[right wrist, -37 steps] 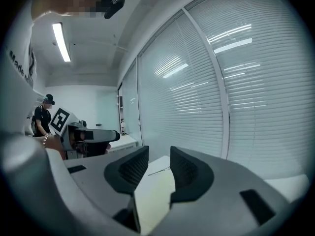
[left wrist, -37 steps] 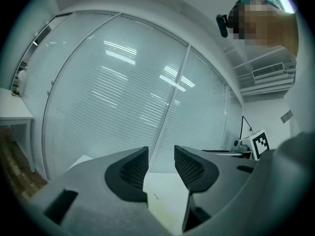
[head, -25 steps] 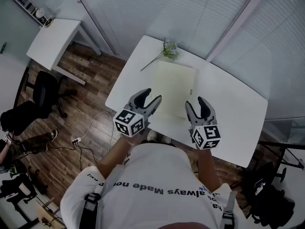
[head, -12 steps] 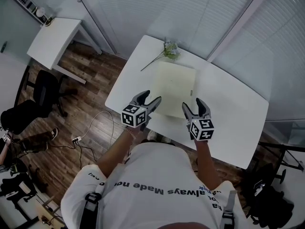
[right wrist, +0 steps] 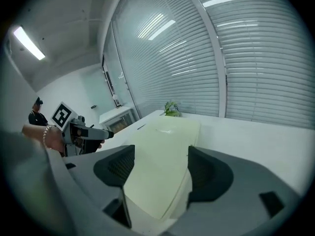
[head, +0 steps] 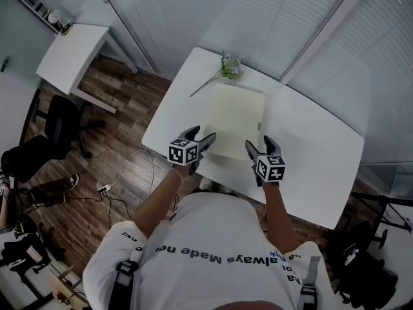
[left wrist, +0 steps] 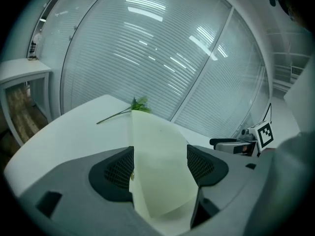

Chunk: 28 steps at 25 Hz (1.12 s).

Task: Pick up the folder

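A pale yellow folder (head: pixel 234 121) lies flat on the white table (head: pixel 310 147). My left gripper (head: pixel 200 135) sits low at the folder's near left corner, and my right gripper (head: pixel 259 144) at its near right corner. In the left gripper view the folder (left wrist: pixel 157 141) runs between the jaws of the left gripper (left wrist: pixel 161 168), which are opening, and the pads stand clear of it. The right gripper view has the folder (right wrist: pixel 162 146) between the jaws of the right gripper (right wrist: pixel 156 173), also opening and not pressing. Each view catches the other gripper (left wrist: pixel 231 144) (right wrist: pixel 86 132).
A green flower sprig (head: pixel 222 73) lies on the table just beyond the folder's far edge. Window blinds close off the far side. A small white desk (head: pixel 71 53), an office chair (head: pixel 61 124) and cables (head: pixel 113 186) on the wooden floor are to the left.
Both grippers have come down toward the table at the folder's near edge, and their jaws have spread wider. The folder has not moved.
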Each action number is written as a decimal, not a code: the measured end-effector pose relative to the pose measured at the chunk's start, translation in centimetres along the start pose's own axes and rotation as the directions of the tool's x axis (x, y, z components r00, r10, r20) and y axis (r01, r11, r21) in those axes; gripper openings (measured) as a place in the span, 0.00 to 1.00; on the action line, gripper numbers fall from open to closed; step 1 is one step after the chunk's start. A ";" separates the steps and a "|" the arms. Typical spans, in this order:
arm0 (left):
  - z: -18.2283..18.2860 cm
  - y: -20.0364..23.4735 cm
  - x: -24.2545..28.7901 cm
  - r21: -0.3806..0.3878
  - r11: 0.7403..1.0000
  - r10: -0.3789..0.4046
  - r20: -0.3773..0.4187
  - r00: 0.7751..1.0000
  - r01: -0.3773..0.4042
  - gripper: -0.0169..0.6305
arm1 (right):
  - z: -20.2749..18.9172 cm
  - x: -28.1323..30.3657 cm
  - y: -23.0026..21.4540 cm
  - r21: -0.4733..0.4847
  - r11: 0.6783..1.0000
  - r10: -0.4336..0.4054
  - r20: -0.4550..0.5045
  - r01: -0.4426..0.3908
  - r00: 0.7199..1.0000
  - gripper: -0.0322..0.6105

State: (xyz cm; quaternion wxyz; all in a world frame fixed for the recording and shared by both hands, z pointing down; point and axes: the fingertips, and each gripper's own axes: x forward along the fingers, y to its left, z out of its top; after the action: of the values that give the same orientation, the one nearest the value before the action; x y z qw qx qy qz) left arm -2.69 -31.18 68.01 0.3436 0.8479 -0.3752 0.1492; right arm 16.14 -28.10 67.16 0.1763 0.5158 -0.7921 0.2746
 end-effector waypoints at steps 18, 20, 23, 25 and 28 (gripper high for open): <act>-6.1 2.7 2.6 -0.178 0.984 -0.043 -0.137 0.990 0.018 0.54 | -7.1 3.2 -1.9 0.235 0.972 0.048 -0.151 -0.011 0.987 0.54; -6.4 2.6 2.8 -0.201 0.979 -0.055 -0.138 0.989 0.026 0.54 | -7.6 3.4 -1.9 0.256 0.967 0.051 -0.161 -0.008 0.986 0.54; -6.6 2.6 3.0 -0.208 0.978 -0.067 -0.148 0.987 0.035 0.54 | -8.2 3.7 -1.8 0.280 0.960 0.059 -0.167 -0.010 0.984 0.54; -6.7 2.6 3.1 -0.205 0.978 -0.076 -0.154 0.985 0.043 0.54 | -8.6 3.9 -1.7 0.301 0.953 0.071 -0.168 -0.017 0.983 0.54; -6.6 2.2 3.3 -0.196 0.979 -0.090 -0.160 0.983 0.057 0.54 | -8.4 3.8 -1.5 0.315 0.949 0.078 -0.167 -0.022 0.983 0.54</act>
State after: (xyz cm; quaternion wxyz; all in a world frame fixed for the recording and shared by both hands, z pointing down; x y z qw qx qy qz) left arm -2.01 -29.45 75.46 0.4587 0.8089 -0.3257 0.1707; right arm 15.96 -26.17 76.29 0.1556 0.4903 -0.7328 0.4454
